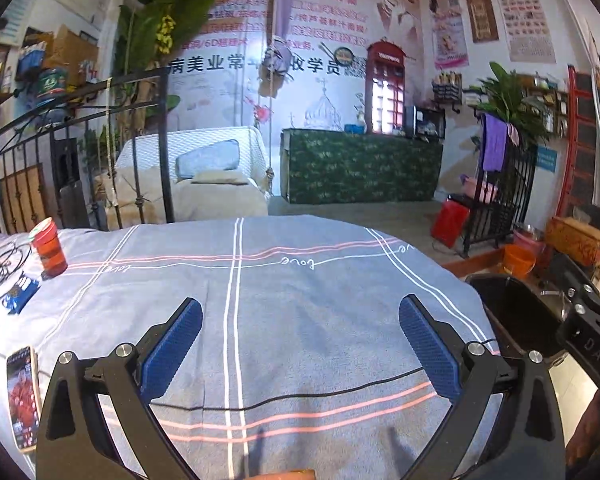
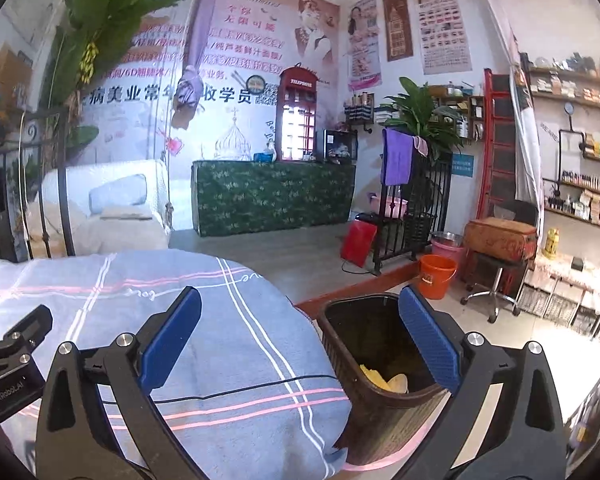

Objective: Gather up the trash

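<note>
Over bed: left gripper spread wide, empty. Right gripper likewise agape, empty, poised at bed edge above bin. Bin beside bed holds yellow scraps. Red cup stands far left on bed, near cables; phone at left edge. Judged step: between drops, seeking next trash. Next move likely needs left reach to cup, if it is trash.

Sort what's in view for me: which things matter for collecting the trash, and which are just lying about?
For the job:
- bin, yellow scraps inside
- left gripper, open, empty
- right gripper, open, empty

Lying about:
- red cup (possibly trash)
- phone
- black cable
- blue box
- orange bucket
</note>
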